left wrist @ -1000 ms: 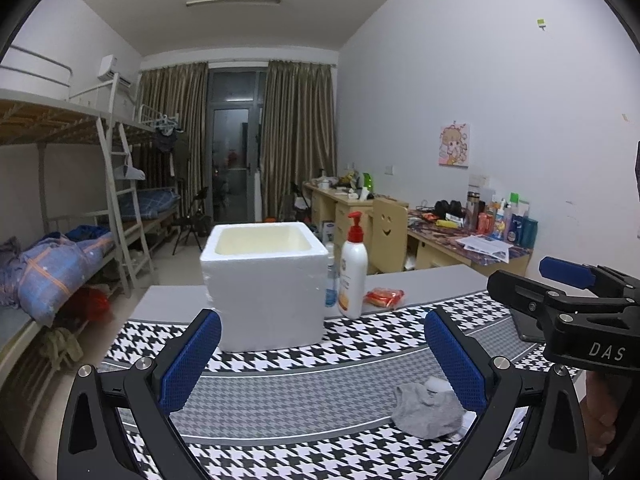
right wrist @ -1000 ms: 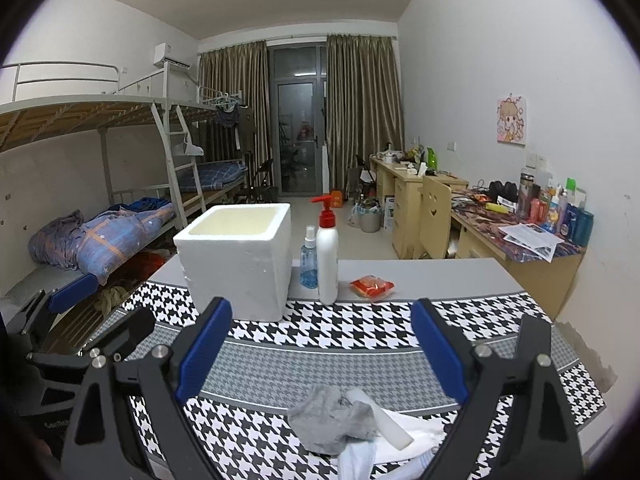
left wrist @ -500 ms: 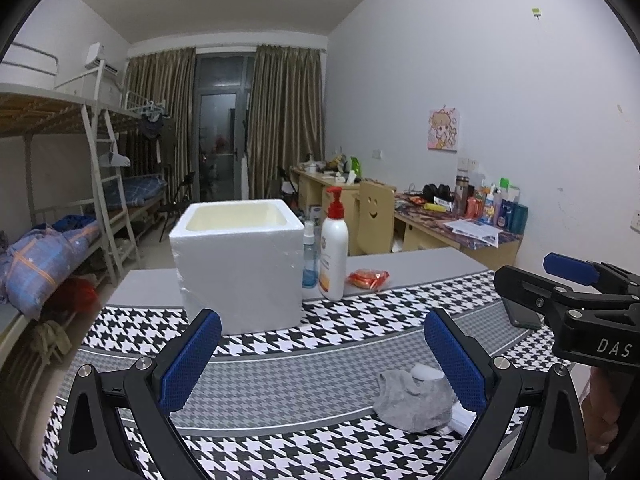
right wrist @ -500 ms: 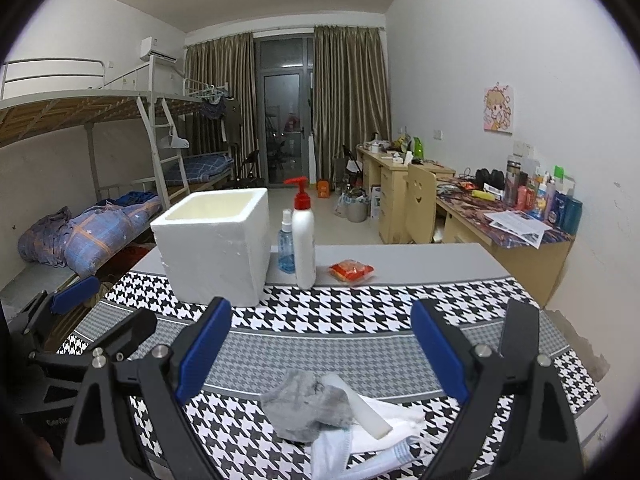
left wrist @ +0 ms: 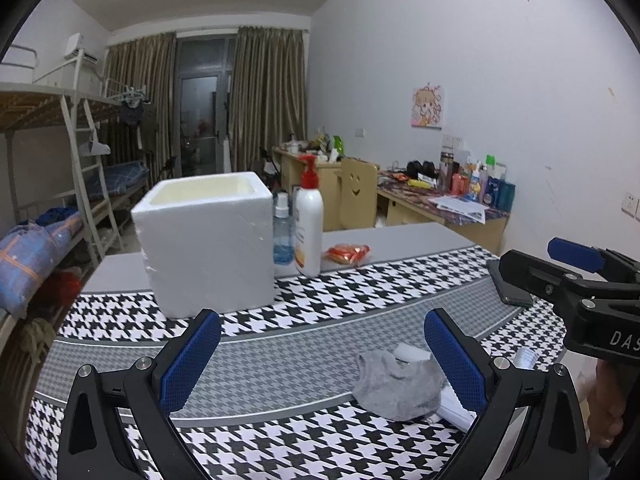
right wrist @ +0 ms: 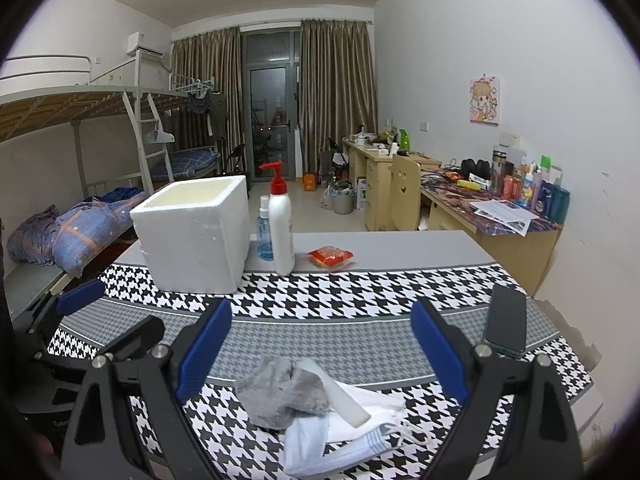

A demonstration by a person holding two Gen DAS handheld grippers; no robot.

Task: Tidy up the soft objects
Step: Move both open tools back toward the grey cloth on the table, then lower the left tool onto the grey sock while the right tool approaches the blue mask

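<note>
Both released: left gripper [left wrist: 320, 354] and right gripper [right wrist: 322, 342] above bare cloth short of grey sock [right wrist: 280, 394].

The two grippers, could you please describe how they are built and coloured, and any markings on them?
Both the left gripper and the right gripper are matte black frames with two angled fingers. Each finger carries a textured blue pad on its inner face and silver screws at the joints. In the left view, the right gripper's body shows white letters "DAS". No cables show.
</note>
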